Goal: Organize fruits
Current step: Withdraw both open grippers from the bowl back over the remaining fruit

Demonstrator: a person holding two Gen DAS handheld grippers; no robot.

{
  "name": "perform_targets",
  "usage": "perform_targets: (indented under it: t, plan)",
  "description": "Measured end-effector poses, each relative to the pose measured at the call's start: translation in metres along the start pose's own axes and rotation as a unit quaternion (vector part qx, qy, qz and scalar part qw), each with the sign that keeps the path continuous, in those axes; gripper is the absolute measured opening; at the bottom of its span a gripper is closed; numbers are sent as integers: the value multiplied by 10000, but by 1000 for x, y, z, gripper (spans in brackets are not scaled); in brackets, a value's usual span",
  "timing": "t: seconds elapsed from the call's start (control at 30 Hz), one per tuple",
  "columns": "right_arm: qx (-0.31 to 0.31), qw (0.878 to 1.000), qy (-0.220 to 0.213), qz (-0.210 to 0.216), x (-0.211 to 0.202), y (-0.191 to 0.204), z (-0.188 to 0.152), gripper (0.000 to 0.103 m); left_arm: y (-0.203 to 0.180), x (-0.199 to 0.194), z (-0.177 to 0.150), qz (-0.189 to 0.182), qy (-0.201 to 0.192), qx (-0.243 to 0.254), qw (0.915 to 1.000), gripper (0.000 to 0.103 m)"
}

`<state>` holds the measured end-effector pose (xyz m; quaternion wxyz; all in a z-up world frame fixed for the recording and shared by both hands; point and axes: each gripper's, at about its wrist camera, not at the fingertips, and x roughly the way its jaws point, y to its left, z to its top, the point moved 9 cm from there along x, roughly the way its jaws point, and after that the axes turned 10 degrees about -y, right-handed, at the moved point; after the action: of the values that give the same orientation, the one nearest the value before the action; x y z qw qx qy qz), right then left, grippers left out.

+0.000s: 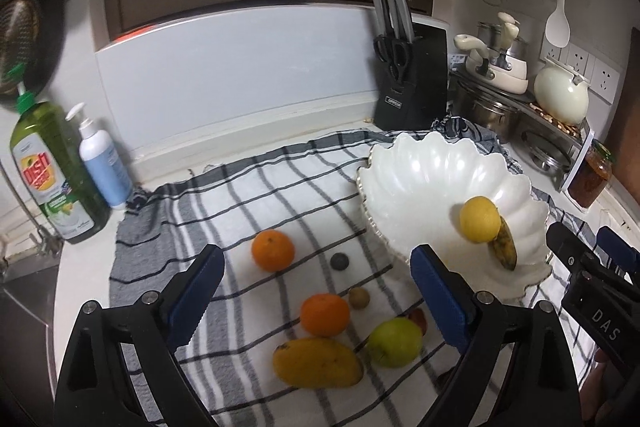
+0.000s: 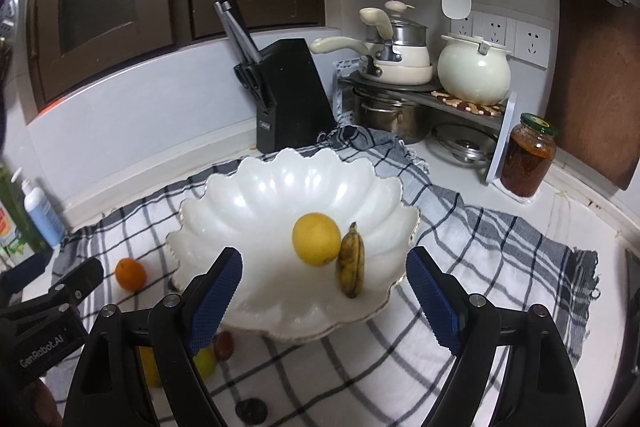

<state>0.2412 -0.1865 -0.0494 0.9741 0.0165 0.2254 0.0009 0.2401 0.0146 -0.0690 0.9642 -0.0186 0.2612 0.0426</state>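
On the checked cloth [image 1: 280, 195] lie two oranges [image 1: 272, 250] [image 1: 325, 314], a mango [image 1: 318, 362], a green apple [image 1: 394, 342] and a few small fruits. My left gripper [image 1: 320, 291] hovers open above them, holding nothing. To the right, the white scalloped bowl [image 1: 432, 171] holds a yellow lemon [image 1: 479, 219] and a spotted banana [image 1: 503, 247]. In the right wrist view my right gripper [image 2: 326, 299] hangs open and empty over the near rim of the bowl [image 2: 280, 187], with the lemon [image 2: 316, 238] and banana [image 2: 351, 261] just beyond its fingertips.
A black knife block [image 1: 412, 83] stands behind the bowl. Pots and a cream kettle [image 2: 474, 69] sit on a rack at back right, with a jar [image 2: 528, 157] beside it. Dish soap [image 1: 52, 171] and a pump bottle [image 1: 105, 159] stand at left near the sink.
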Motion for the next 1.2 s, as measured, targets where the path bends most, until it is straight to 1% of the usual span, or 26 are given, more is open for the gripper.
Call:
perform_targets:
  t: [0.17,0.3,0.6,0.77,1.03,1.13,1.2]
  plan:
    - [-76,9998,105,156,-6,11,-19,85,12,-11,-16,87,6,-53,9999,95]
    - [-165,9993,242,246,-7,18,-36,85,19,-12,-32,78,141,-142,9998,95]
    - [-227,9978,496,380,-9,26,-68,85,24,-11,-61,166,238,-98,9995,95]
    - [-284,9970,588,419,-9,28,-80,85,27,-12,-76,183,272,-73,9994,95]
    - [-353,9942,830,593,-8,39,-106,84,35,-13,-94,242,354,-110,9990,95]
    - [-369,9931,885,680,-8,43,-114,82,36,-12,-101,235,433,-128,9987,95]
    - [-379,9921,945,738,-7,45,-119,76,37,-11,-106,228,481,-130,9985,95]
